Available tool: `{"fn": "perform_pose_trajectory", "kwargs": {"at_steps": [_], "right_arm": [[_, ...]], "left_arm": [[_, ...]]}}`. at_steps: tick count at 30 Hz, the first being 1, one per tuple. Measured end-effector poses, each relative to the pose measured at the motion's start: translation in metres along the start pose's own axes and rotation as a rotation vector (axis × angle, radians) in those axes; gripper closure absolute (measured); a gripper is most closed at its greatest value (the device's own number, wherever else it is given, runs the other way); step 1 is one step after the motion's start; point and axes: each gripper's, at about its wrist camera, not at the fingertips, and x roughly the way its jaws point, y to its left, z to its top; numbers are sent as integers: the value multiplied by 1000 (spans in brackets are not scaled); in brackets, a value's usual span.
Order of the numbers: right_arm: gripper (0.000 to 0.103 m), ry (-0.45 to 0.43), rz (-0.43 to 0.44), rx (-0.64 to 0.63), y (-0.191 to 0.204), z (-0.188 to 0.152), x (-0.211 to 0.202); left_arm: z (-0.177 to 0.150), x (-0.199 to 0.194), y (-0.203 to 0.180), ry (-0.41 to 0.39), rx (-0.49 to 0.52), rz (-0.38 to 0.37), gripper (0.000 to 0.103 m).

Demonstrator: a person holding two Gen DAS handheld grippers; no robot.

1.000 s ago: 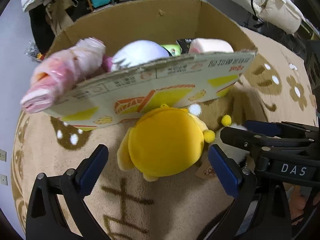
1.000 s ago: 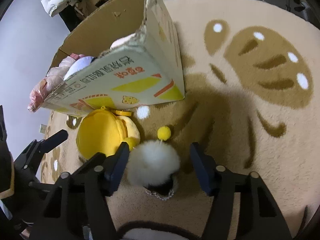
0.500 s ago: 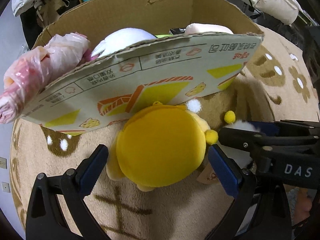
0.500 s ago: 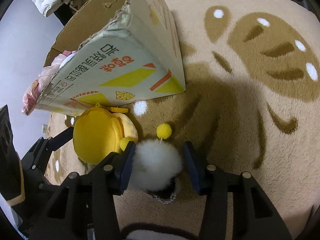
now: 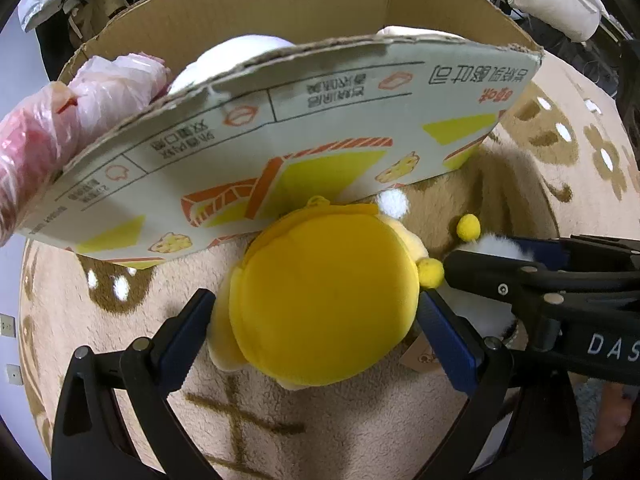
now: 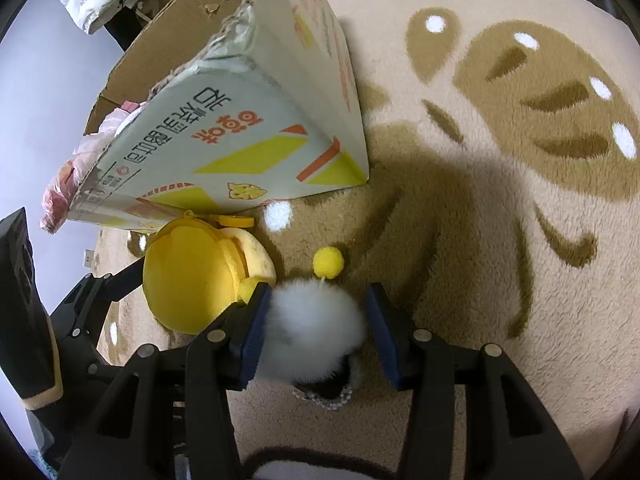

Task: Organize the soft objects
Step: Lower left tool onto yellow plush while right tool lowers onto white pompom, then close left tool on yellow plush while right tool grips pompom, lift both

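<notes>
Left wrist view: the yellow plush lies on the rug between the wide-open pads of the left gripper, not yet pinched. It looks light and squashy; taking it across its round middle should serve. At twelve o'clock the cardboard box leans over it, crowding the lift. At three o'clock the right gripper, lately narrowing, brackets a white fluffy pompom, one pad touching its fur.

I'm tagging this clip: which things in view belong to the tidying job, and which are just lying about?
Job:
yellow plush toy
white fluffy toy
cardboard box
pink plastic-wrapped bundle

Lying about:
patterned rug
white padded jacket
</notes>
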Motion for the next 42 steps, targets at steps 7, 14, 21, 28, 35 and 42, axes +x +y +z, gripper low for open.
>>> {"fn": "perform_pose_trajectory", "kwargs": {"at_steps": [7,14,21,28,35,42], "right_arm": [[52,11,-9,-22,8,-4,3],[64,35,-11,-49,17,-9,10],[67,50,11,-27,16,-8,16],[67,62,31,-1,10,-7,21],[67,68,40,3,8,-6,24],[75,32,0,-64,22,-9,22]], "left_arm": [[-5,10,-1,15,-17,-3,5],[-14,11,-4,5,1,-12,13],[-20,16,-5,15,-13,-27,16],[-25,26,-1,22,-29,-30,16],[-27,23,-2,16,-32,-26,22],[-30,10,-4,16,-74,-27,27]]}}
